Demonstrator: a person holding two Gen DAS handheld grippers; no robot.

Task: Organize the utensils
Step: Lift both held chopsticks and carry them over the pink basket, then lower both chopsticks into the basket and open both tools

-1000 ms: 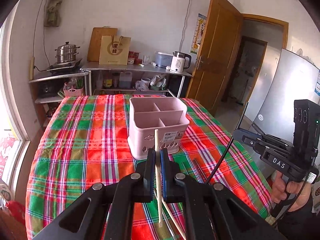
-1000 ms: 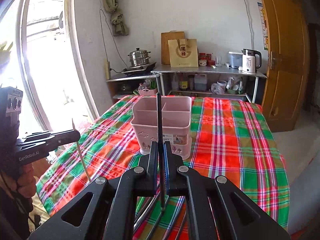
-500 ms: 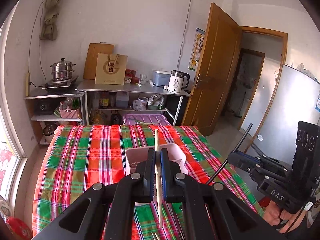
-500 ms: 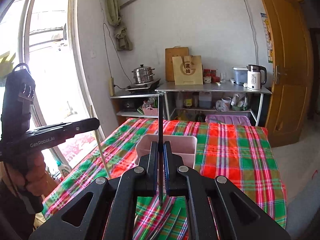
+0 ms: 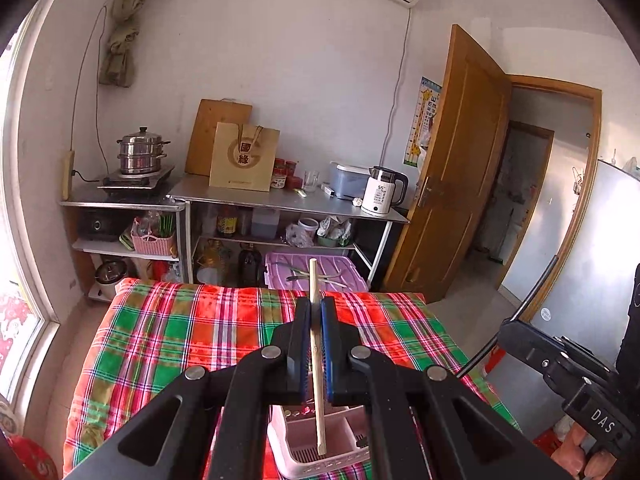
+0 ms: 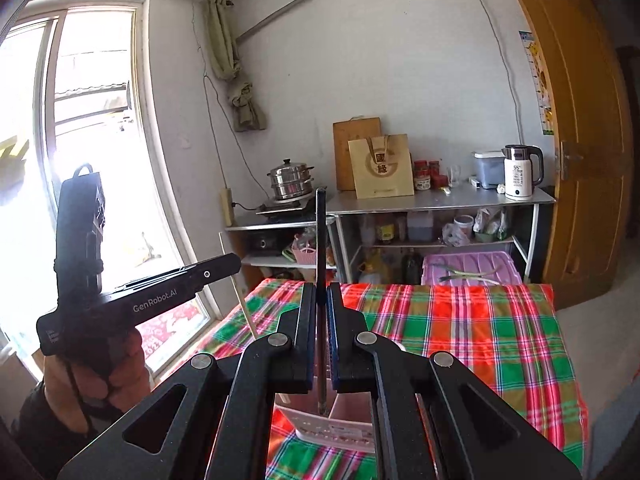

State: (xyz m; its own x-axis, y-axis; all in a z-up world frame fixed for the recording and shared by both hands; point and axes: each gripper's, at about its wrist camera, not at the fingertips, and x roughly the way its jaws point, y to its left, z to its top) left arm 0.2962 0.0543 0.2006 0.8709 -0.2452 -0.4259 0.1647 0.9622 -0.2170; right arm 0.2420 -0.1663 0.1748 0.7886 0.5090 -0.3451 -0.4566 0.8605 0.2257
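Since a second ago both grippers have risen and tipped forward, so the pink caddy (image 5: 320,440), formerly ahead at 12 o'clock, now lies beneath them at 6 o'clock in each wrist view. The left gripper (image 5: 316,308) has its fingers closed on a pale wooden chopstick (image 5: 316,344), lower tip over a caddy compartment; the right gripper (image 6: 321,292) is closed on a dark chopstick (image 6: 321,248), tip likewise just above the caddy (image 6: 340,420). Judged: both are poised for lowering into slots. The plaid-covered worktop (image 5: 180,332) carries the caddy; the two grippers work near each other, and the caddy's dividers are the likeliest snag.
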